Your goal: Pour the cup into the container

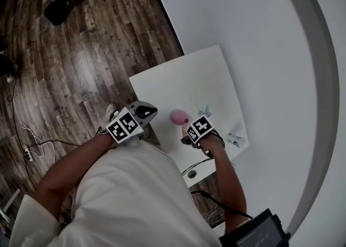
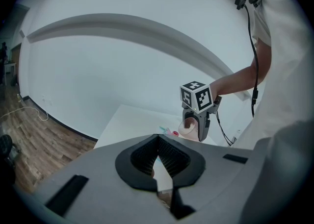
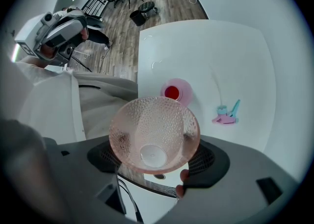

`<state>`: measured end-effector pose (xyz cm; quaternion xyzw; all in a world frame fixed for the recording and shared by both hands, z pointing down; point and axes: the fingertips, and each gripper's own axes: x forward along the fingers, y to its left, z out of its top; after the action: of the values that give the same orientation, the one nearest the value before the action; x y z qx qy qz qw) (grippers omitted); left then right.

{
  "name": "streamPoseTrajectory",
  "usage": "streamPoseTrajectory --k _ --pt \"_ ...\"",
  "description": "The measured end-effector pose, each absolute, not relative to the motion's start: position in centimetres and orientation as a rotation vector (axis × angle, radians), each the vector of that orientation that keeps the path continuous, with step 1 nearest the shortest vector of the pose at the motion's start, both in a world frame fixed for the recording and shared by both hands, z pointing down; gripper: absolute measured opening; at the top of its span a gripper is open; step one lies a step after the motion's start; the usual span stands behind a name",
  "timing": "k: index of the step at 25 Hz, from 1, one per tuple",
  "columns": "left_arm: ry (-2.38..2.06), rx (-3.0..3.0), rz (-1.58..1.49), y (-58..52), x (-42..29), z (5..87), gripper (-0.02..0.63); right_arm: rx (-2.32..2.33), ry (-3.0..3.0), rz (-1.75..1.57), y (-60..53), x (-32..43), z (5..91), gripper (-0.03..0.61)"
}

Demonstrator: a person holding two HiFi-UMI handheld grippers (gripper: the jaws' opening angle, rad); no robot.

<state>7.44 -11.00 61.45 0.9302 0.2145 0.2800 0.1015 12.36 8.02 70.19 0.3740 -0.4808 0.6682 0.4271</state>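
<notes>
My right gripper (image 3: 156,155) is shut on a pink dimpled cup (image 3: 153,122), held above the white table (image 3: 216,46). The cup's mouth faces the camera and its inside looks empty. Just beyond it a small pink container (image 3: 175,92) stands on the table with red contents inside. From the head view the container (image 1: 178,115) sits just left of the right gripper (image 1: 190,132). My left gripper (image 2: 158,155) is shut on nothing and hangs off the table's left edge (image 1: 145,112). It looks toward the right gripper (image 2: 196,120) and the cup (image 2: 186,129).
A small teal and pink object (image 3: 226,114) lies on the table right of the container. A small white box (image 1: 237,140) sits at the table's right edge. A cable (image 1: 213,200) trails below the table. Wood floor (image 1: 70,67) lies to the left.
</notes>
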Motion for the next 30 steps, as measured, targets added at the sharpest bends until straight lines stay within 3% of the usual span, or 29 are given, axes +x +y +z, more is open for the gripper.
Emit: streamPoseTrajectory --k 30 --pt "0.618 2.738 0.821 -11.37 7.47 61.65 0.011 0.893 -1.167 1.700 8.10 12.98 69.61 0.365"
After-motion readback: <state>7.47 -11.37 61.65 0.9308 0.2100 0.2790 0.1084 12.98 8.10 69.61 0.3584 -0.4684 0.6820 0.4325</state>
